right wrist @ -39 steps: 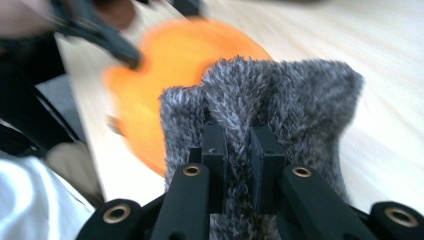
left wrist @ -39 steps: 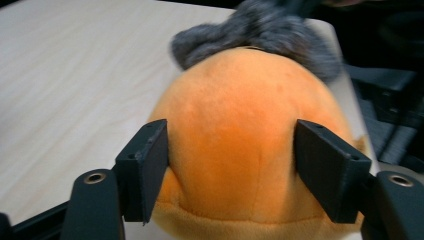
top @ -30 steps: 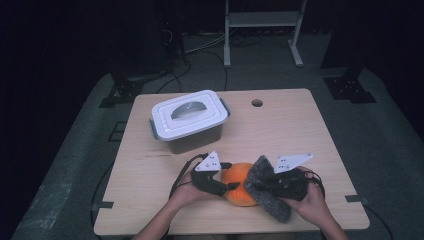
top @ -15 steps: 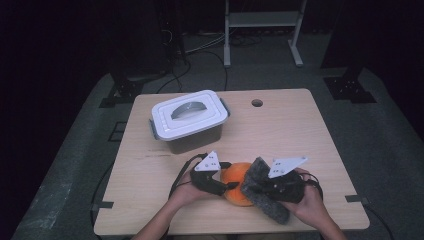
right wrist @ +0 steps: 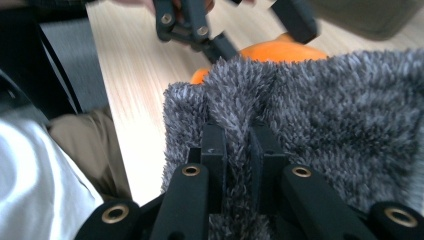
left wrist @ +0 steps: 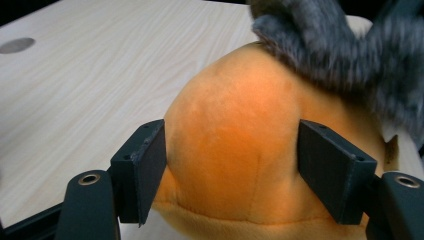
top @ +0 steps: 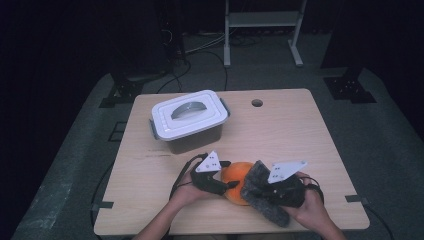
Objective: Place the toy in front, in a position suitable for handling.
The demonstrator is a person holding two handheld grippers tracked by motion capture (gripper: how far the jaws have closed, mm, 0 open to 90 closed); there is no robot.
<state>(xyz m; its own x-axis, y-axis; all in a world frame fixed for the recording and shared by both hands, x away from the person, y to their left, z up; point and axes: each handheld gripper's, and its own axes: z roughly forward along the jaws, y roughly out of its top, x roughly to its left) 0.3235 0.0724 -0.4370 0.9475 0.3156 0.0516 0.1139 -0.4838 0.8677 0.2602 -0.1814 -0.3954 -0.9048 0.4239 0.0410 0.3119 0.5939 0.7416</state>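
Where clamped, orange plush toy (left wrist: 235, 150) round, soft, grey fuzzy cloth (right wrist: 320, 115) overlapping.

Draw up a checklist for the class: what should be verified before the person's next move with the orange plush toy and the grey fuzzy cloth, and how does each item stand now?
1. Left gripper clamps the orange plush toy on both sides: ok.
2. Right gripper pinches a fold of the grey fuzzy cloth: ok.
3. Cloth touches the toy: ok.
4. Toy rests on the table: ok.
5. Lidded plastic box stands apart from the hands: ok.
6. Cloth's far edge hangs free: cannot tell.
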